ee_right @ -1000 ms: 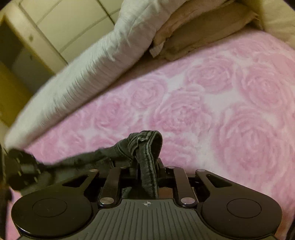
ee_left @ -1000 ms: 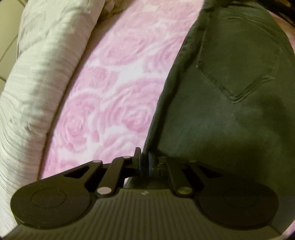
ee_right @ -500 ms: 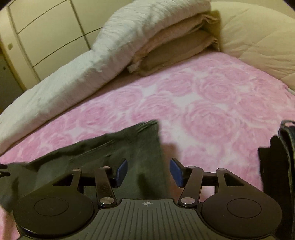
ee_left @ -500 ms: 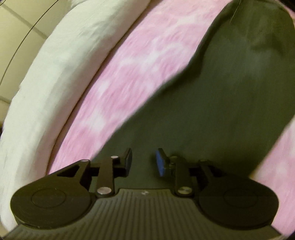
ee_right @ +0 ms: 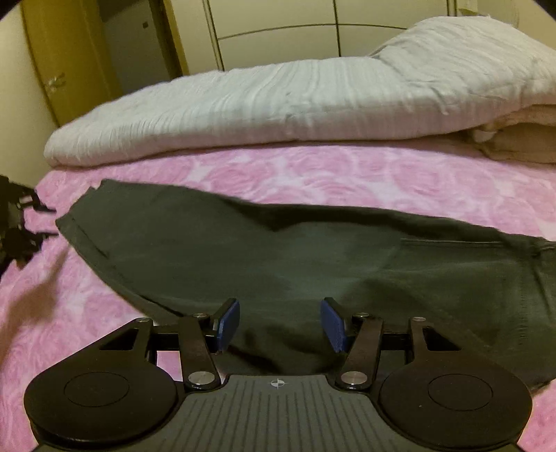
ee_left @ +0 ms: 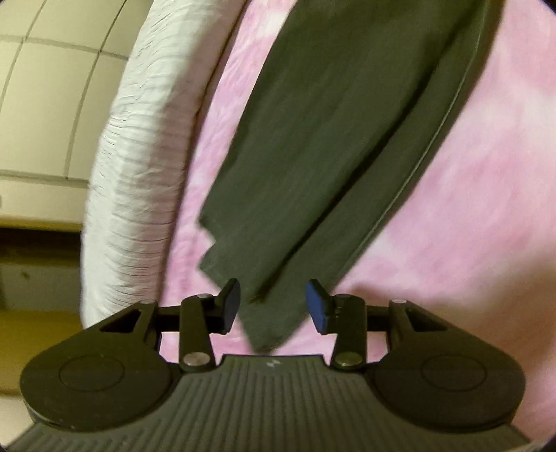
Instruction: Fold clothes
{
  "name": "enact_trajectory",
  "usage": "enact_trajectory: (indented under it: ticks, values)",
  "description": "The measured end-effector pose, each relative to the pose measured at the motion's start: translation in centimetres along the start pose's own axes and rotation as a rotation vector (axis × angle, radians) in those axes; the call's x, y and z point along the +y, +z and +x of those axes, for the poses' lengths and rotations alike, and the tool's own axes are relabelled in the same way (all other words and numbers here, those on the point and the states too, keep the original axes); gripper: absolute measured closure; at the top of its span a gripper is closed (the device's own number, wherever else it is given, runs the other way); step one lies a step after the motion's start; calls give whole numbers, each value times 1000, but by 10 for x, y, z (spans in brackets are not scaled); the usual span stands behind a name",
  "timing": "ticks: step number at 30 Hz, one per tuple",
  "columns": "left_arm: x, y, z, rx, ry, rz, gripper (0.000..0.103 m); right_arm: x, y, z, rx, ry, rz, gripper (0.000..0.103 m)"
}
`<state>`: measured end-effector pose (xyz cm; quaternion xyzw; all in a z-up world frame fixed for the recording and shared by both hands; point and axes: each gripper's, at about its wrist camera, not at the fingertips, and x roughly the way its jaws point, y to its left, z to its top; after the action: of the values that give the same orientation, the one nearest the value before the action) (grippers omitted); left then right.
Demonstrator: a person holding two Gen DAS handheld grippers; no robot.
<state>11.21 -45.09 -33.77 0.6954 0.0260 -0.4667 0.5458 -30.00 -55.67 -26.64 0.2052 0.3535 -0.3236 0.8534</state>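
Note:
Dark grey-green trousers (ee_right: 278,257) lie flat across the pink rose-patterned bed cover (ee_right: 312,174), legs to the left and waist with a pocket to the right. My right gripper (ee_right: 279,323) hovers open over their near edge, nothing between its blue pads. In the left wrist view the same trousers (ee_left: 330,139) run away from me as a long folded strip, their hem end just in front of my left gripper (ee_left: 272,306), which is open and holds nothing. The left gripper (ee_right: 17,222) also shows as a dark shape at the left edge of the right wrist view.
A rolled white quilt (ee_right: 260,104) lies along the far side of the bed, also in the left wrist view (ee_left: 139,174). Folded beige blankets (ee_right: 521,135) sit at the far right. Cream cupboard doors (ee_right: 312,31) and a yellow door frame (ee_right: 69,52) stand behind.
Both grippers were shut on the trousers one second ago, then opened and let go. They have since drawn back, and the trousers now lie flat on the bed.

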Motion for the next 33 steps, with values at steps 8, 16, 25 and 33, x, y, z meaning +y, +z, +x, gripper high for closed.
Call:
enact_trajectory:
  ticks: [8,16,25,33]
  values:
    - [-2,-42,70,-161,84,223,67,84,-5,41,31,-160,11,47]
    - [3,-50,77,-236,109,240,98,128,-16,74,118,-240,-93,40]
    - [23,-83,67,-185,78,157,100,160,-39,96,201,-347,-399,31]
    - [20,-77,68,-154,39,159,101,141,-43,89,217,-459,-346,30]
